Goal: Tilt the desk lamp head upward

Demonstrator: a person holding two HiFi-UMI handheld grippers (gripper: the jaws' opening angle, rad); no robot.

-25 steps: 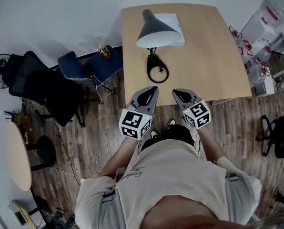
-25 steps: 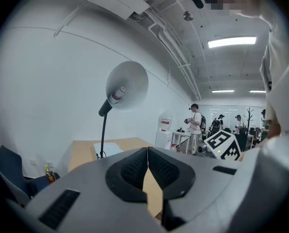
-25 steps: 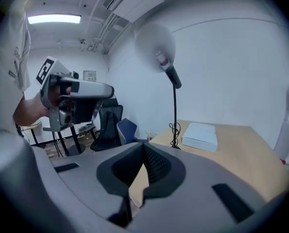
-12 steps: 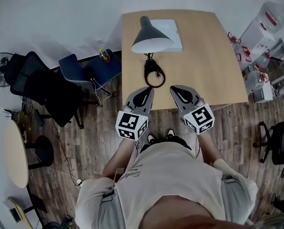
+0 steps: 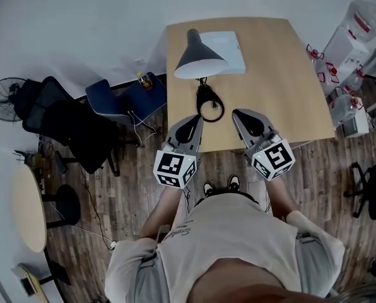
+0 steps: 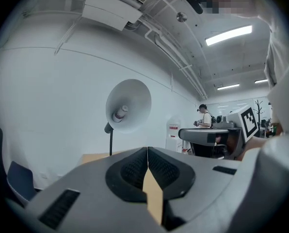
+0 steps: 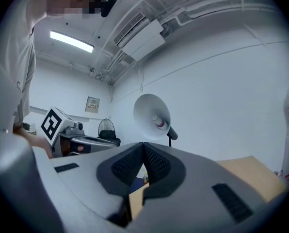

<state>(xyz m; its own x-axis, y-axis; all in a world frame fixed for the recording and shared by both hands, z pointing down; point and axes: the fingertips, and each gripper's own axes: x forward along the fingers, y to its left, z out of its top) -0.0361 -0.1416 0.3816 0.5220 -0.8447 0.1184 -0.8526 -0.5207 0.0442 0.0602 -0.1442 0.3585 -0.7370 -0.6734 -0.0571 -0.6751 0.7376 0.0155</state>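
- Both grippers are held low at the near edge of the desk (image 5: 282,87). The left gripper (image 5: 197,117) is seen in its own view with jaws pressed together on nothing, and the right gripper (image 5: 237,112) is likewise closed and empty.
- The desk lamp's ring base (image 5: 209,103) lies on the desk just beyond and between the two grippers. It is judged light, so any push on the head is likely to be carried down into it and may slide or tip it.
- The lamp head (image 5: 199,54) is carried on a thin stem beyond the base. Its open mouth and bulb are turned toward both gripper cameras.
- This pose is judged to fit a head yet to be raised as well as one already raised.
- The shade is a smooth cone, so a hold is judged surest at its rim or neck.
- A white pad (image 5: 233,46) lies flat behind the head.
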